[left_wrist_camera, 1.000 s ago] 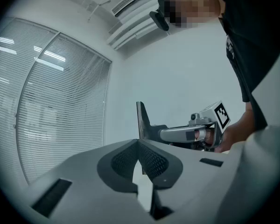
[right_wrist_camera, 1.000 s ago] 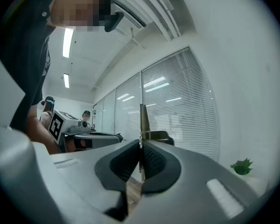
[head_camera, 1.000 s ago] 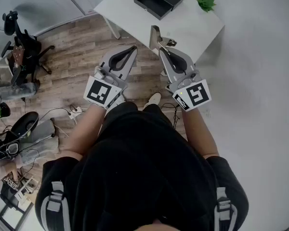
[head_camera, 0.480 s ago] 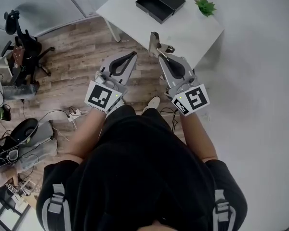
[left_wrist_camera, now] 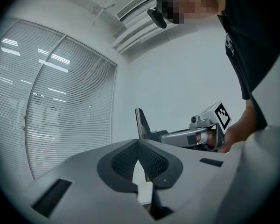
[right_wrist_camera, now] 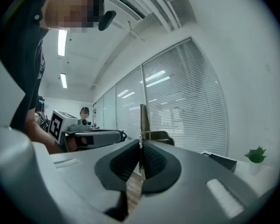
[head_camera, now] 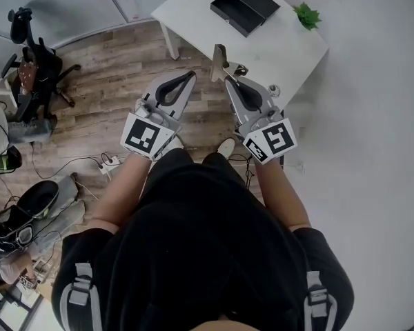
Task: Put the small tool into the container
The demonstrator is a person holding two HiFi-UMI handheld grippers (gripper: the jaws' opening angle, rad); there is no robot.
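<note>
My right gripper [head_camera: 229, 81] is shut on a small flat tool [head_camera: 219, 58], whose thin blade sticks up past the jaw tips just in front of the white table [head_camera: 279, 50]. In the right gripper view the blade [right_wrist_camera: 143, 120] stands upright between the closed jaws. The black container [head_camera: 245, 9] lies open on the far part of the table, seen low at the right as the container [right_wrist_camera: 220, 160] in the right gripper view. My left gripper [head_camera: 186, 76] is shut with nothing in it, held over the wooden floor beside the right one. The left gripper view shows the tool [left_wrist_camera: 141, 123] side on.
A small green plant [head_camera: 308, 15] stands on the table's right corner. An office chair [head_camera: 33, 61], bags and cables with a power strip [head_camera: 110, 161] lie on the floor at the left. Another person [right_wrist_camera: 84, 114] stands far off by the window blinds.
Both grippers stay shut and side by side. The head view has shifted, so the table and container sit further right in the picture; the right gripper with the tool has edged slightly left.
</note>
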